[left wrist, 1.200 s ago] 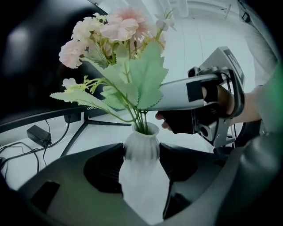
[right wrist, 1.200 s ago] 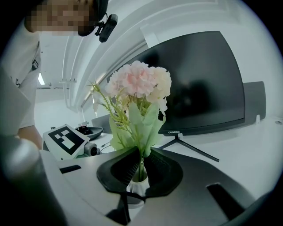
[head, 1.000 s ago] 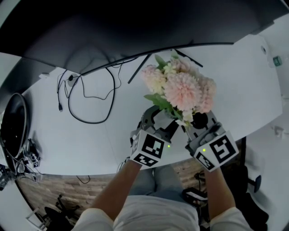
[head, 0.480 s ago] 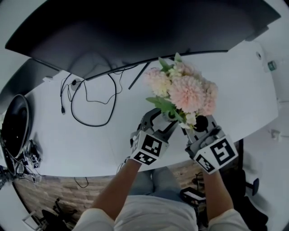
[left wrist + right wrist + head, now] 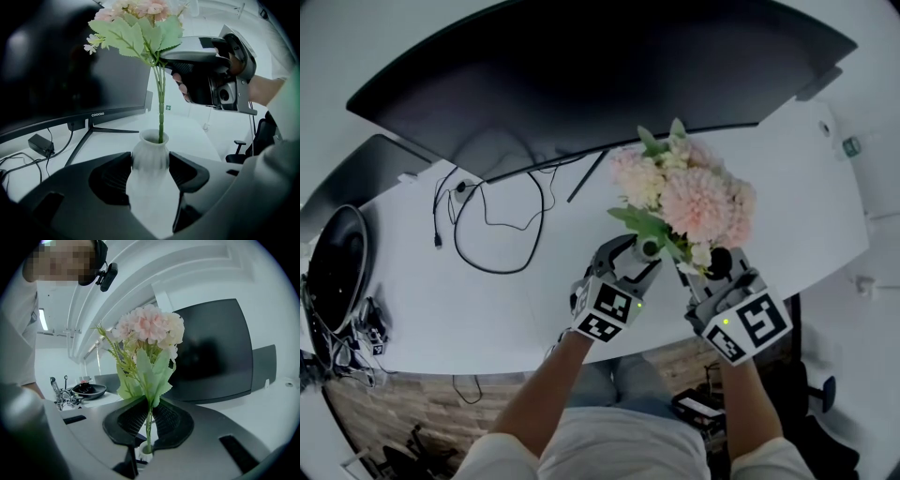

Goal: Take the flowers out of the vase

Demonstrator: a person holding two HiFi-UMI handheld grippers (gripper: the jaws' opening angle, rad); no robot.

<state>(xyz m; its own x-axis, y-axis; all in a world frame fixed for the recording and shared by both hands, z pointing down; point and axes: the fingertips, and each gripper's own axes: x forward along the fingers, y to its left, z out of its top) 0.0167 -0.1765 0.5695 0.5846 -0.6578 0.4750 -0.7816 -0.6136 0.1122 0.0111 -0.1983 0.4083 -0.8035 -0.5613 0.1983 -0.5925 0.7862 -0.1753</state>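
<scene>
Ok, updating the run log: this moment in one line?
left gripper: shut on vase; right gripper: shut on flowers; stems: in vase

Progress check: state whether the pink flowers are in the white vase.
In: green stems run into the mouth of the white bulbous vase.

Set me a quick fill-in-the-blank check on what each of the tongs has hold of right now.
The left tongs are shut on the white ____.
The lower end of the flowers is ____ its mouth, not lifted clear.
The right tongs are shut on the flowers' green ____.
Behind, on the white table, stands a dark ____.
Missing words: vase; inside; stems; monitor.
</scene>
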